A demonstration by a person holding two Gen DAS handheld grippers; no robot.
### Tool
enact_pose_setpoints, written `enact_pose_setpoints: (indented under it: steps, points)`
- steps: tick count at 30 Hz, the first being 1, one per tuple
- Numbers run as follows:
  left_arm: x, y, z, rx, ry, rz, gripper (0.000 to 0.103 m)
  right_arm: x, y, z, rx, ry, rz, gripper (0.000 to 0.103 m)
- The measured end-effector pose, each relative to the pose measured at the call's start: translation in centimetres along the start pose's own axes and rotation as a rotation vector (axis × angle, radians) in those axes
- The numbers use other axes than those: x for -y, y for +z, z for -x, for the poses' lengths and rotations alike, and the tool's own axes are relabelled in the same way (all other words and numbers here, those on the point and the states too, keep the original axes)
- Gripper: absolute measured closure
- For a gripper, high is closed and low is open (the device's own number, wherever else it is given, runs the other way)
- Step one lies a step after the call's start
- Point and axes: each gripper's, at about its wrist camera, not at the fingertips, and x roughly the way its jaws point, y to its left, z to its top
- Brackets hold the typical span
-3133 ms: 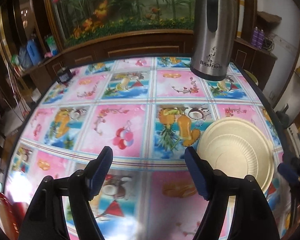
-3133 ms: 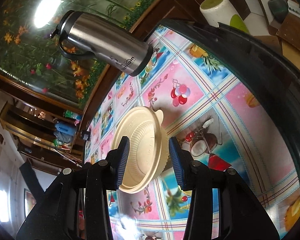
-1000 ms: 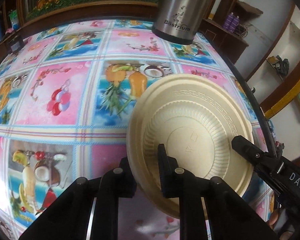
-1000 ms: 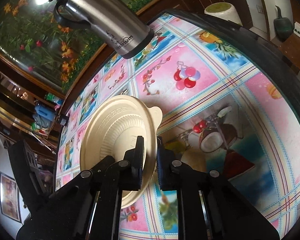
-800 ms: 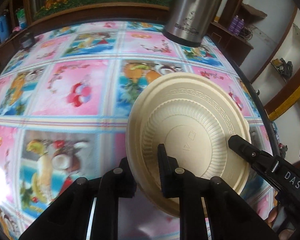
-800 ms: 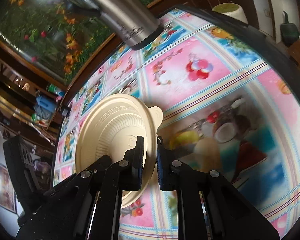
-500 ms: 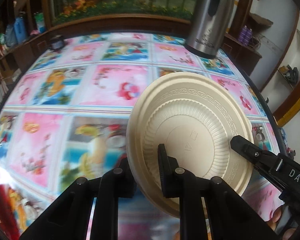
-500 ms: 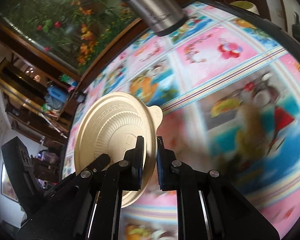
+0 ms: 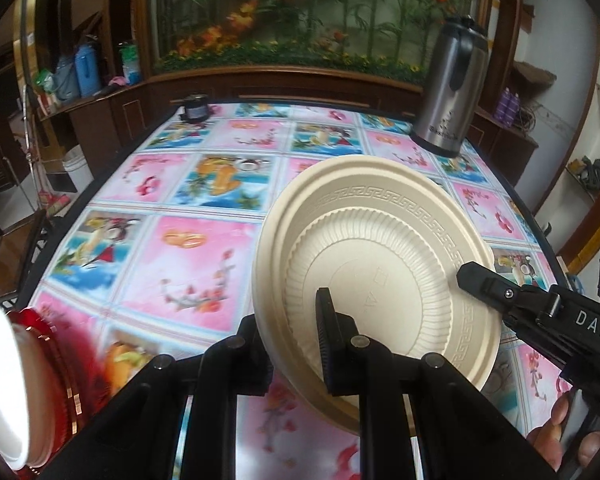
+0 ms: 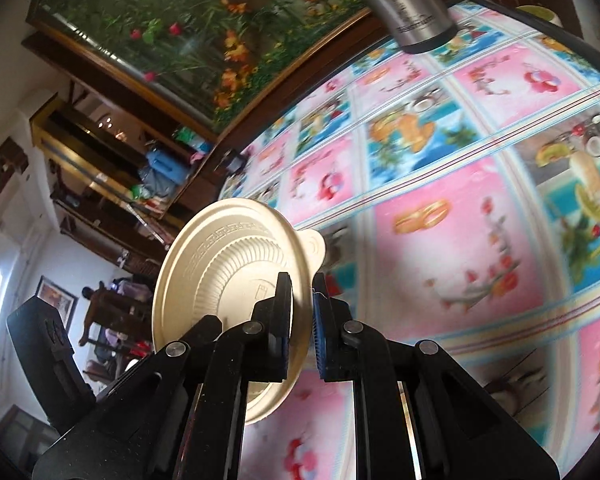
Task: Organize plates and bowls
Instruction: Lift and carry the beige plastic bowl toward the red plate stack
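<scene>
A cream plastic bowl [image 9: 380,248] is upside down and tilted, held above the table by both grippers. My left gripper [image 9: 292,340] is shut on its near rim. My right gripper [image 10: 302,320] is shut on the opposite rim of the bowl [image 10: 228,268], next to its small tab; its black body also shows in the left wrist view [image 9: 540,312]. At the lower left of the left wrist view a white bowl [image 9: 4,384] sits in a red dish [image 9: 56,364].
The table [image 9: 204,256] has a pink and blue fruit-print cloth. A steel thermos jug [image 9: 448,92] stands at the far right corner. A small dark object [image 9: 196,112] sits at the far left edge. A wooden cabinet with a flower panel lies behind.
Both grippers closed on the cream bowl, lifted it off the table and carried it leftward. The white bowl and red dish have come into the left wrist view.
</scene>
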Motion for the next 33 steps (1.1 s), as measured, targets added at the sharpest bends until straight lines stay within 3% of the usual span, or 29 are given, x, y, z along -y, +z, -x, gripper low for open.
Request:
enact_pose_setpoints:
  steps: [33]
  points:
    - [-13.1,-3.7,7.4,0.088,0.137,0.178,0.084,-15.3,-7.8,-3.3,-0.126,0.088,0.244,0.092]
